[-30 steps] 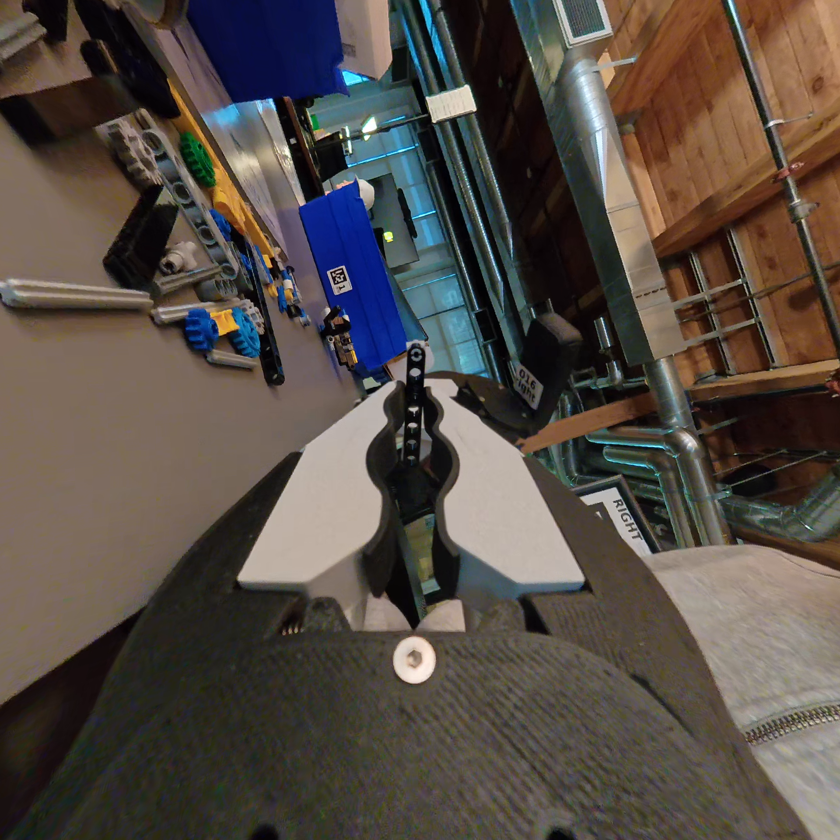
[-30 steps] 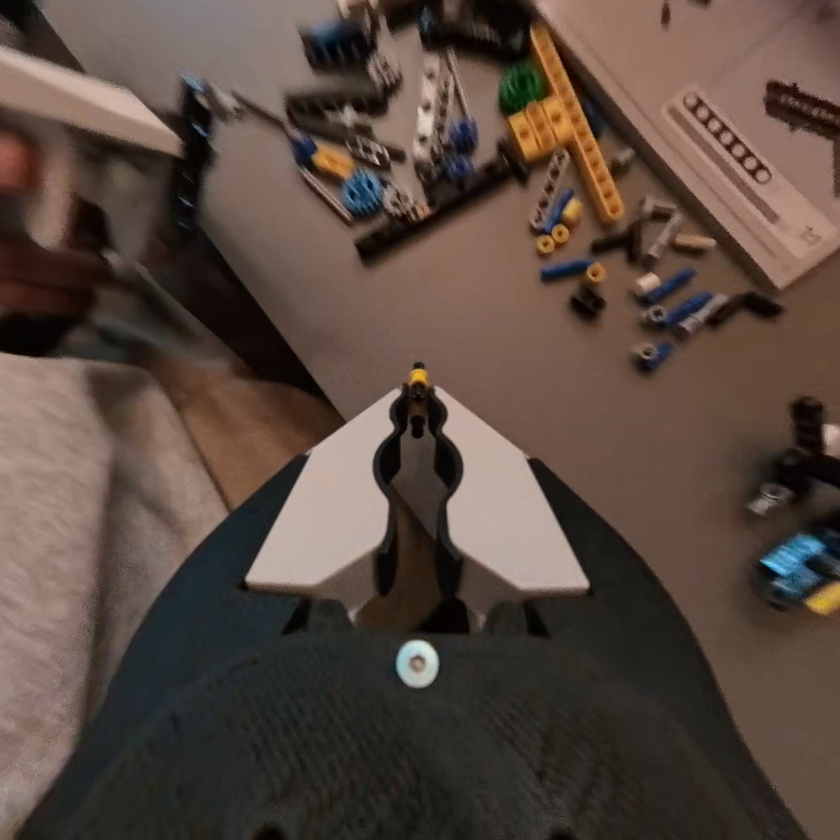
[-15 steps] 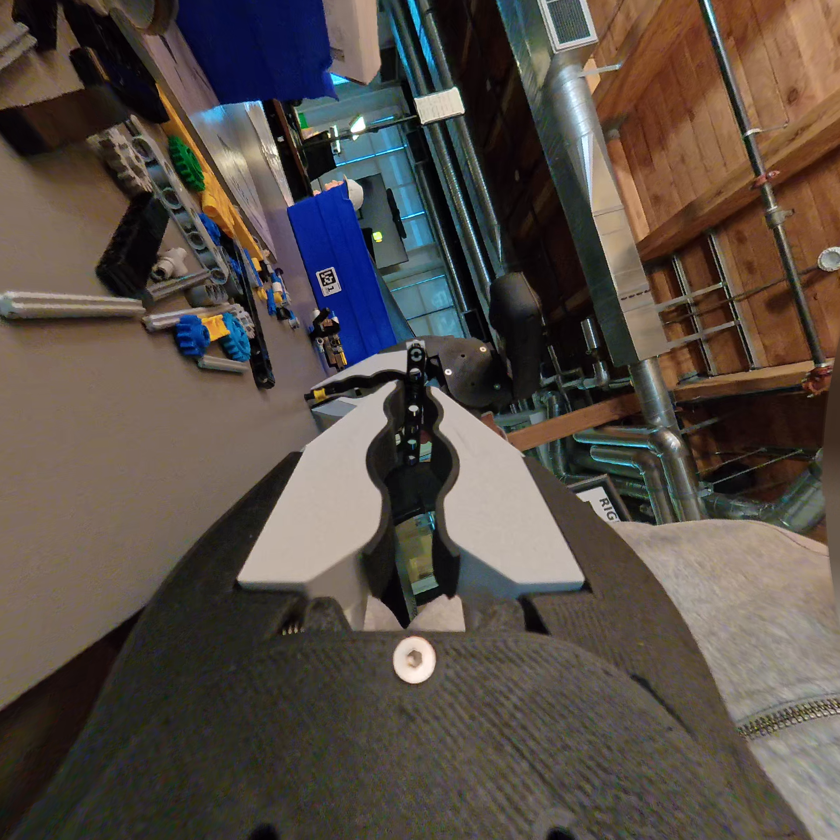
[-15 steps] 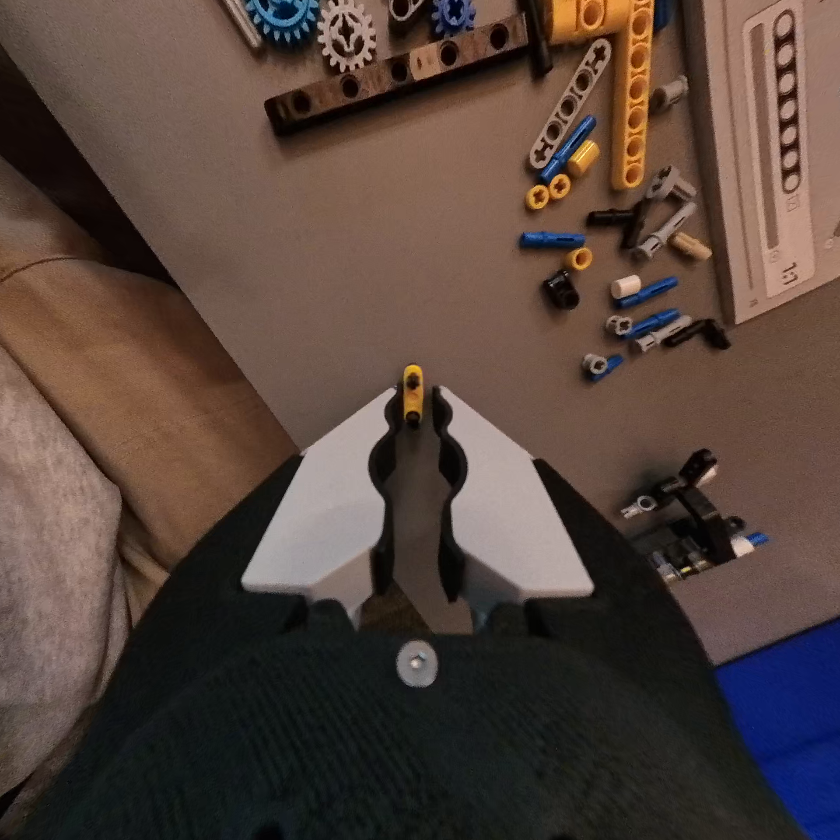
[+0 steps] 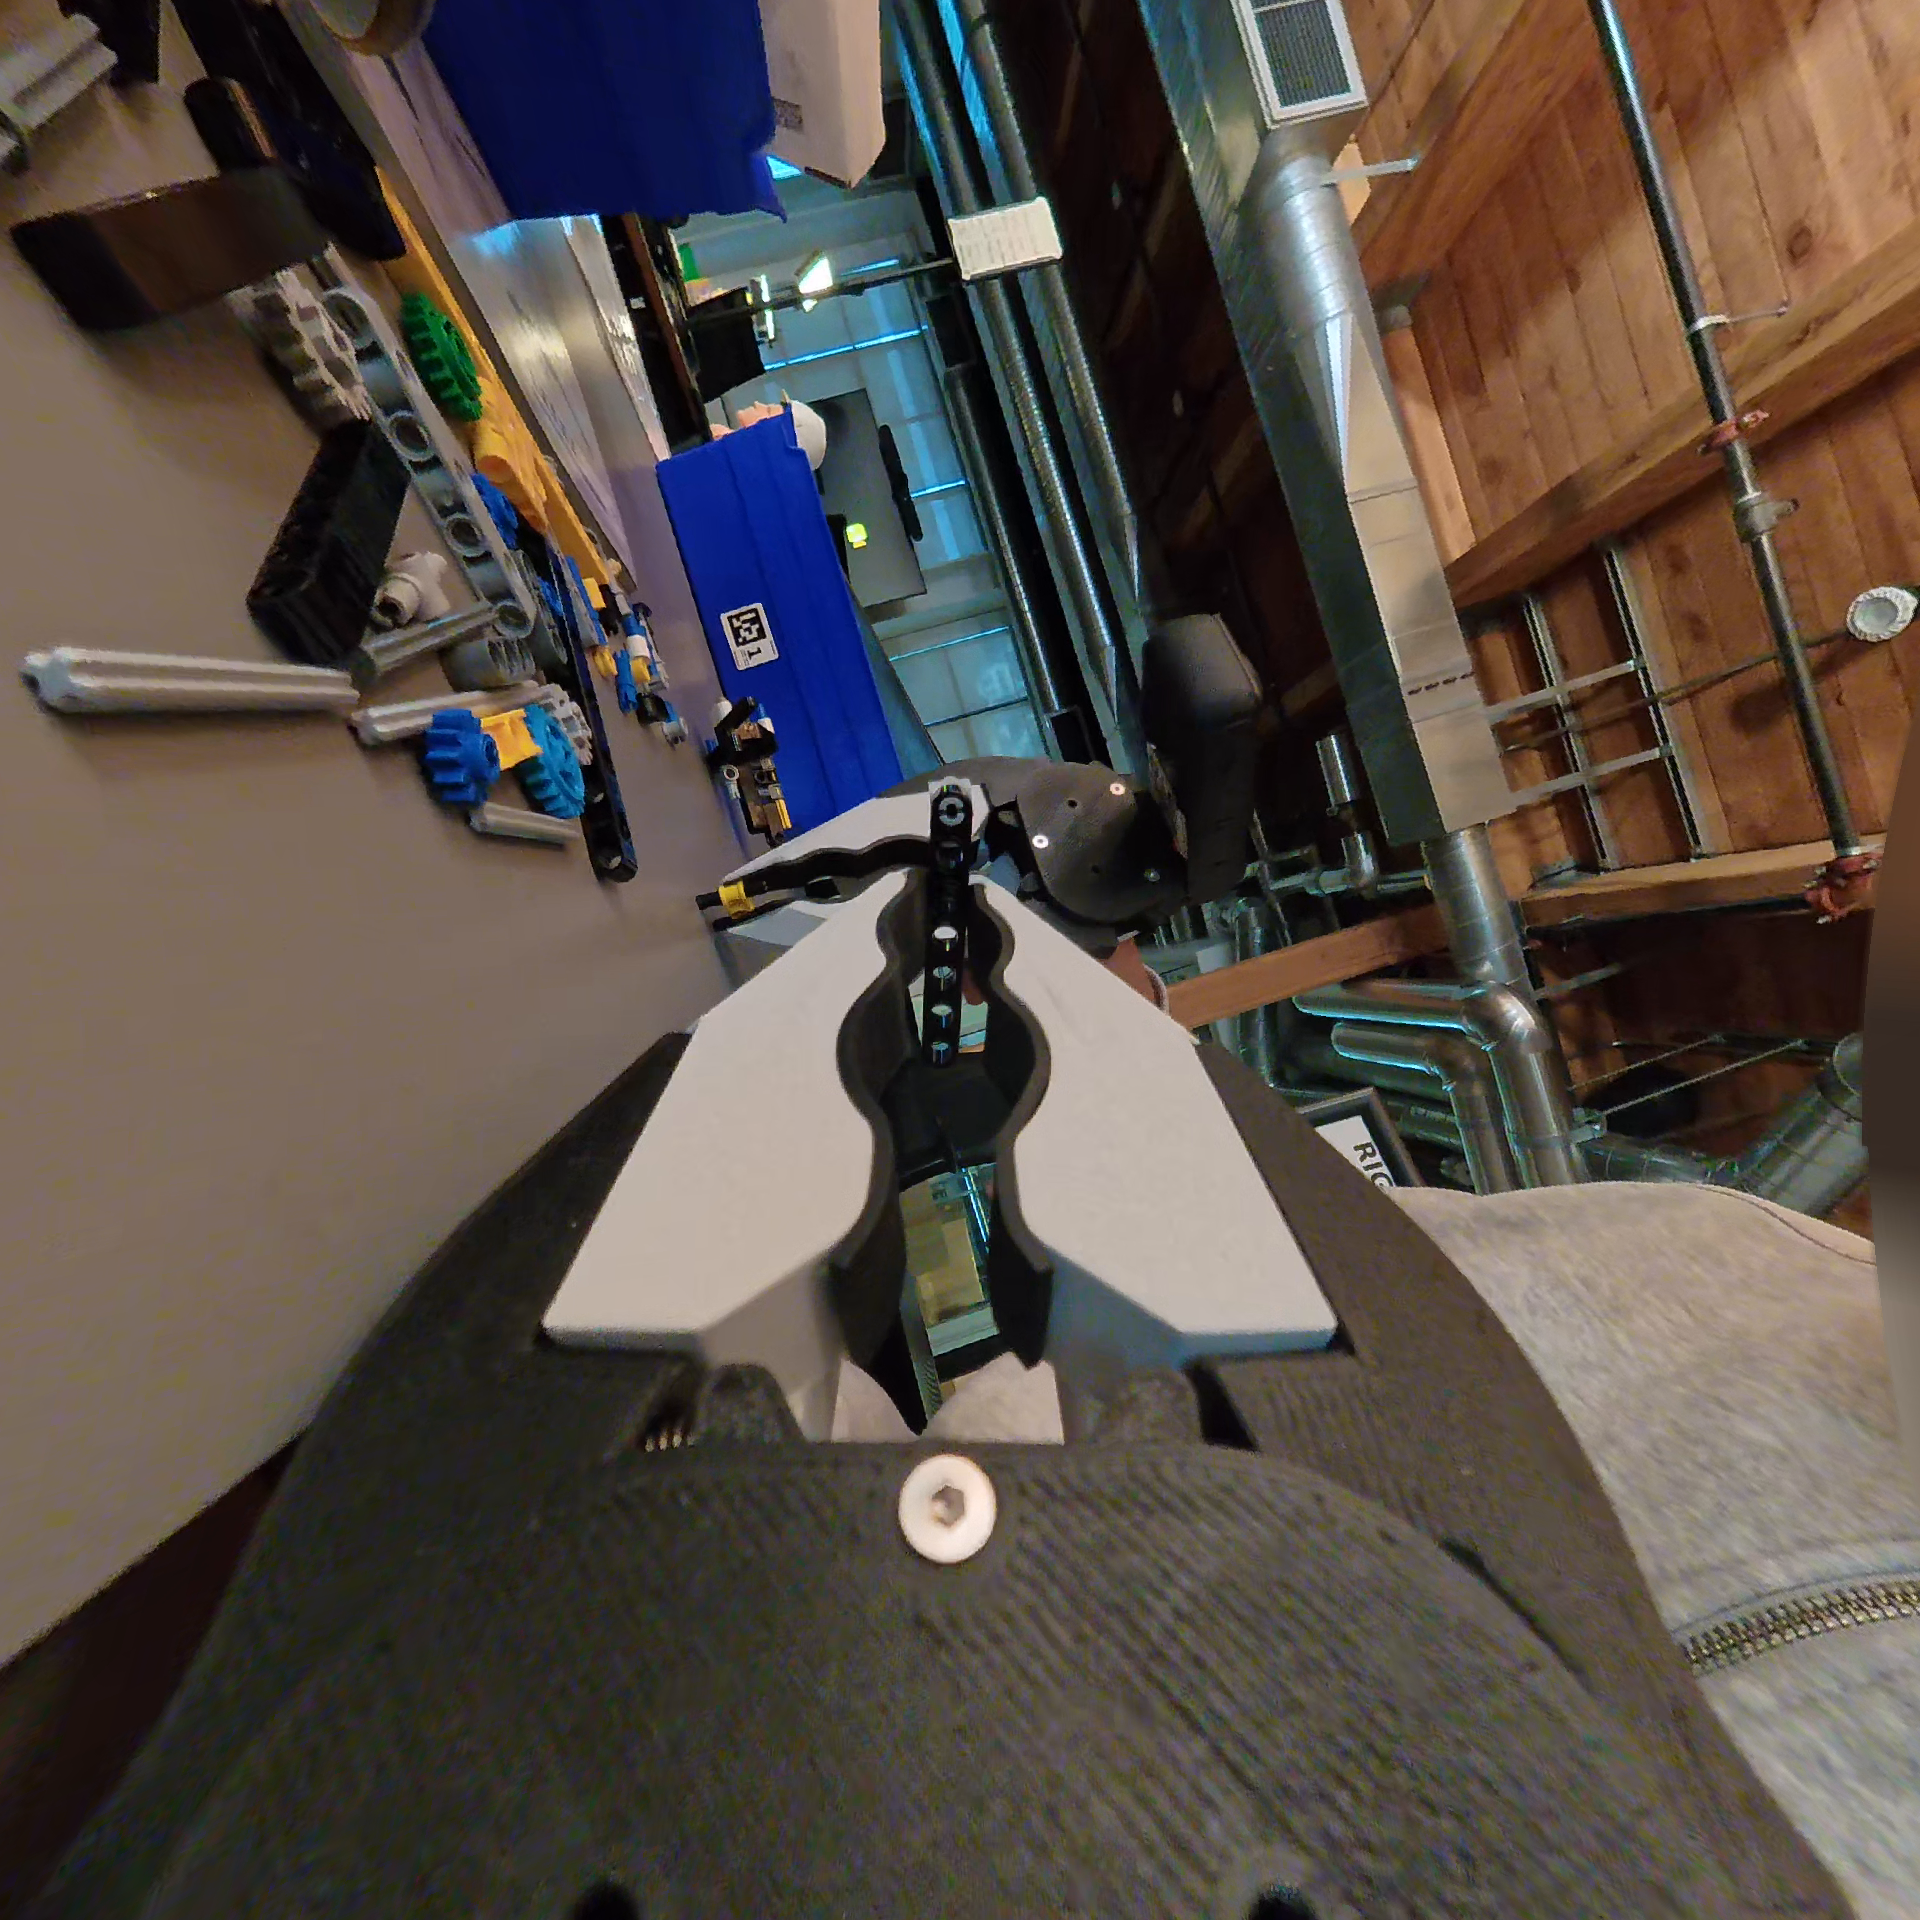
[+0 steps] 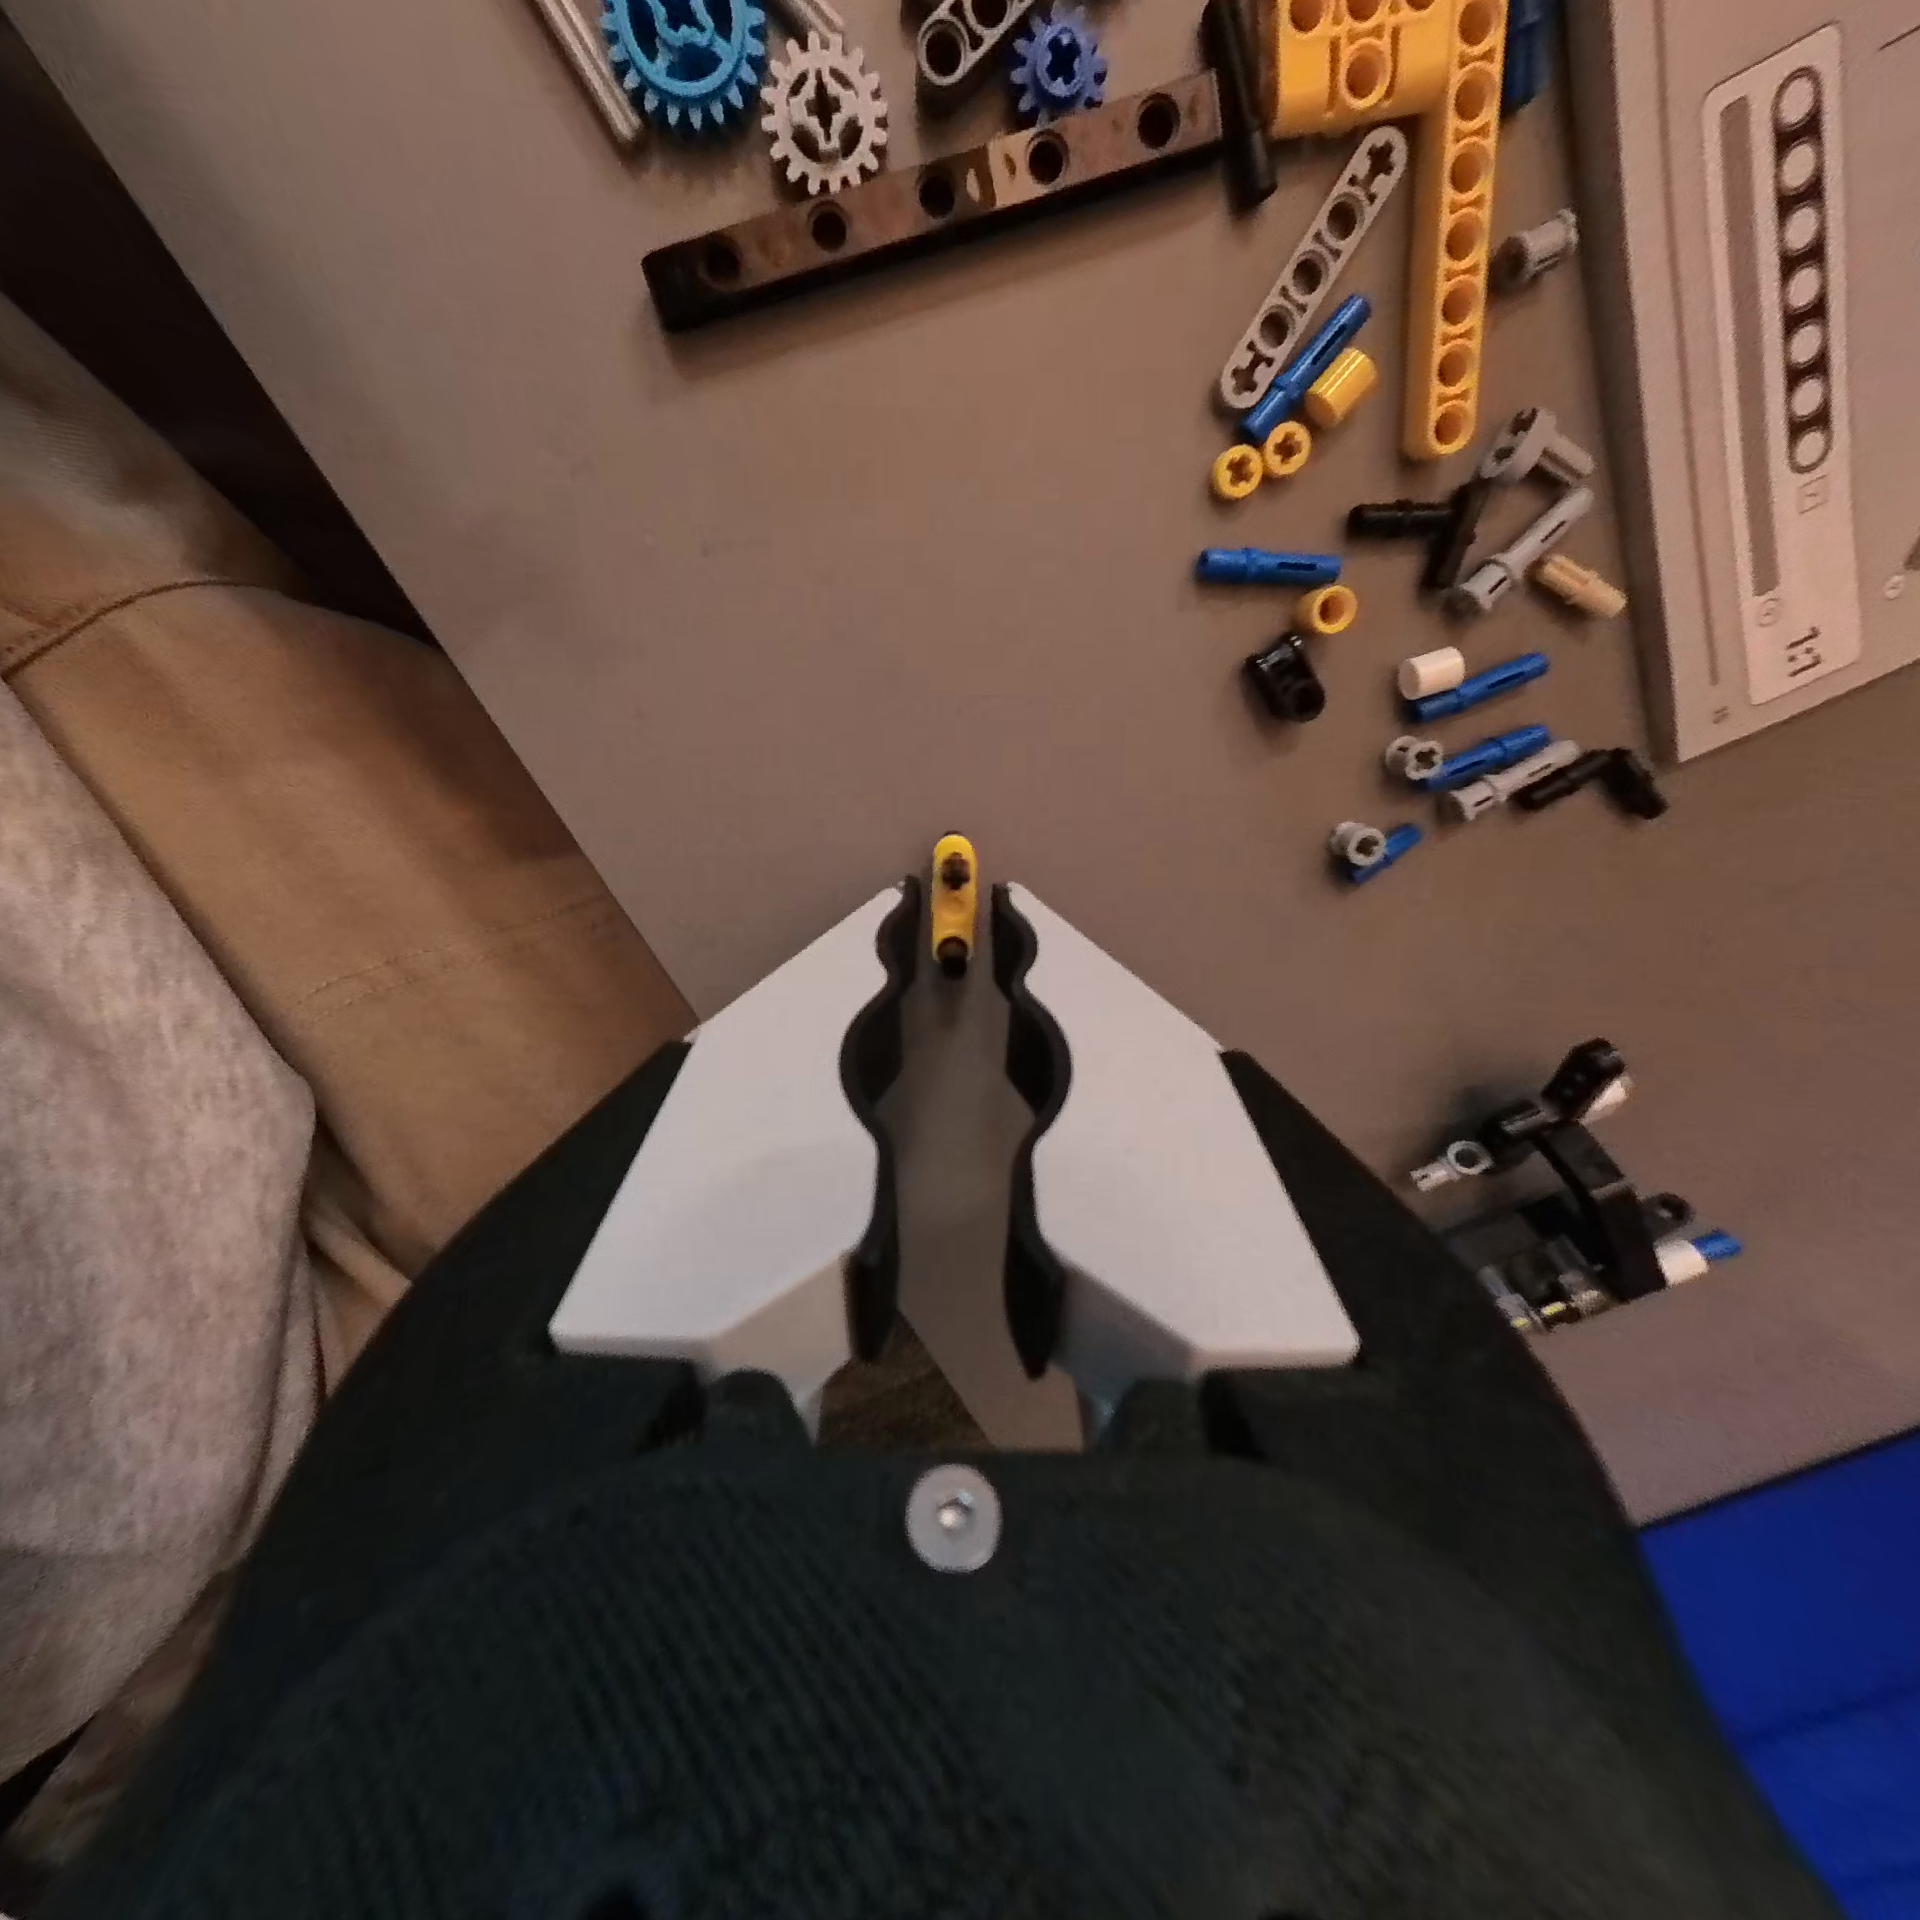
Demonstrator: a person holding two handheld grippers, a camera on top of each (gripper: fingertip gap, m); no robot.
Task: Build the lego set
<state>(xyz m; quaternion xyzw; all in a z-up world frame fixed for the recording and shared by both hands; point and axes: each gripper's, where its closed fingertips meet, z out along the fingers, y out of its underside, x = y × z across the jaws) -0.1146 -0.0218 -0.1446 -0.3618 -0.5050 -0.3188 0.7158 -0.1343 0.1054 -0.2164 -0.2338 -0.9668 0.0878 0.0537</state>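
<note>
The left gripper (image 5: 948, 894) pinches a thin black plastic beam with round holes (image 5: 945, 940), raised off the grey table (image 5: 208, 1039). The right gripper (image 6: 951, 899) pinches a small yellow connector on a black pin (image 6: 953, 902) above the table's near edge, with loose parts well apart

An industrial loft workshop: bare wooden plank ceiling (image 5: 1621, 312) at 2 o'clock, exposed metal ducts (image 5: 1340, 499) and pipes (image 5: 1475, 1049), and a grey worktable (image 6: 831, 582) strewn with parts.
</note>
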